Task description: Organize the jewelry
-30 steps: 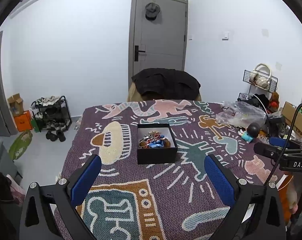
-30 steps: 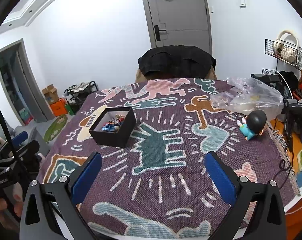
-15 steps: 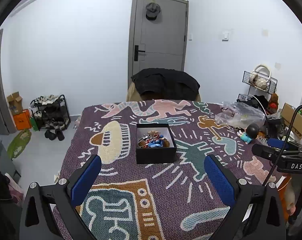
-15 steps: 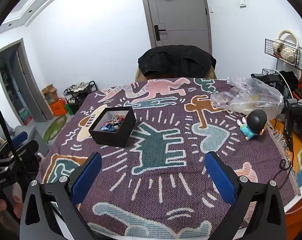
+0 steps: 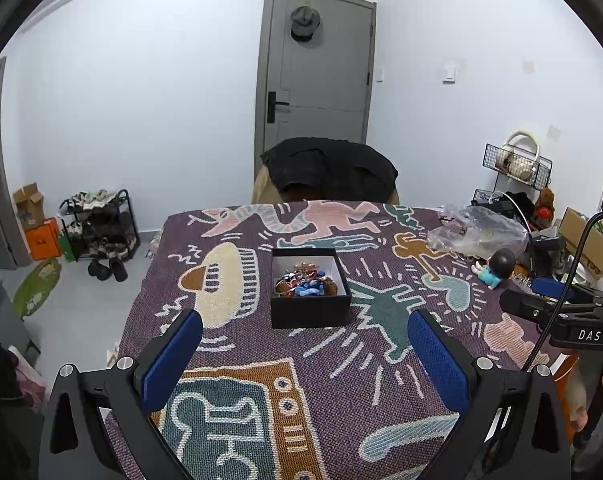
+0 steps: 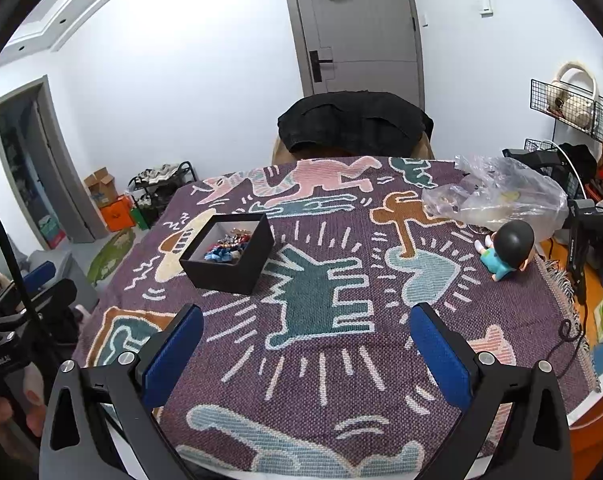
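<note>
Little had shifted since a second ago: my left tongs [image 5: 304,354] had drawn back slightly from the black box [image 5: 310,289]; my right tongs [image 6: 306,350] had barely moved. Both gaped wide, holding nothing. On the bench [image 5: 381,360], the box held the tangled jewelry [image 5: 304,285]. It lay straight ahead of my left tongs, ahead and leftward of my right, so I judged the left nearer.

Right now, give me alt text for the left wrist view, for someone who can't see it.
An open black box of tangled jewelry sits on a patterned purple blanket, straight ahead of the open, empty left hand-held gripper. A doll and plastic bag lie far right.
</note>
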`<action>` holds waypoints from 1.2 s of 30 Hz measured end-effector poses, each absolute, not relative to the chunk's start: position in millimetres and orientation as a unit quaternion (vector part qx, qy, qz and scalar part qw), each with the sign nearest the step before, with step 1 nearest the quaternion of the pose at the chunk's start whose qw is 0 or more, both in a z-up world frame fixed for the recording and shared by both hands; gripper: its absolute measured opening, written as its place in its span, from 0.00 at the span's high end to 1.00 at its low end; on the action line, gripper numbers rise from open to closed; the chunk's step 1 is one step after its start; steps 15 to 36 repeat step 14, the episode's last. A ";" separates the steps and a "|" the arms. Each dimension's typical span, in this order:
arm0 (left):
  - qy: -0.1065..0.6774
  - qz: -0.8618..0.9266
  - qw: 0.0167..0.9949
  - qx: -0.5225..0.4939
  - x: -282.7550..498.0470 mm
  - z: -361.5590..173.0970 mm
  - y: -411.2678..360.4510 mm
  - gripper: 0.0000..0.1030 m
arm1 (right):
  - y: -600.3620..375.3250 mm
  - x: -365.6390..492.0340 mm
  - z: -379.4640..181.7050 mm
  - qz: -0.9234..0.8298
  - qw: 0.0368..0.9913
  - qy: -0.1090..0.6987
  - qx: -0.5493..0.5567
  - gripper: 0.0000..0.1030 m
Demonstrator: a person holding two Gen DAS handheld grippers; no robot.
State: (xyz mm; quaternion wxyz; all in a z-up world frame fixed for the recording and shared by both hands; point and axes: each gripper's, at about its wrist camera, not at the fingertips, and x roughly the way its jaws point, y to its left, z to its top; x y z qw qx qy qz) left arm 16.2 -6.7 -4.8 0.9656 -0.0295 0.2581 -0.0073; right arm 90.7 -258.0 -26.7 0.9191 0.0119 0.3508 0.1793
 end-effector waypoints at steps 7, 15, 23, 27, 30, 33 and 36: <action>0.255 -0.009 0.967 -0.026 14.9 -4.4 -7.6 0.00 | -257.7 90.5 -26.7 0.178 0.919 0.351 0.012 0.00; 0.253 -0.008 0.967 -0.025 16.2 -5.2 -8.8 0.00 | -257.6 90.5 -27.1 0.178 0.919 0.352 0.012 0.00; 0.253 -0.008 0.967 -0.025 16.2 -5.2 -8.8 0.00 | -257.6 90.5 -27.1 0.178 0.919 0.352 0.012 0.00; 0.253 -0.008 0.967 -0.025 16.2 -5.2 -8.8 0.00 | -257.6 90.5 -27.1 0.178 0.919 0.352 0.012 0.00; 0.253 -0.008 0.967 -0.025 16.2 -5.2 -8.8 0.00 | -257.6 90.5 -27.1 0.178 0.919 0.352 0.012 0.00; 0.253 -0.008 0.967 -0.025 16.2 -5.2 -8.8 0.00 | -257.6 90.5 -27.1 0.178 0.919 0.352 0.012 0.00; 0.253 -0.008 0.967 -0.025 16.2 -5.2 -8.8 0.00 | -257.6 90.5 -27.1 0.178 0.919 0.352 0.012 0.00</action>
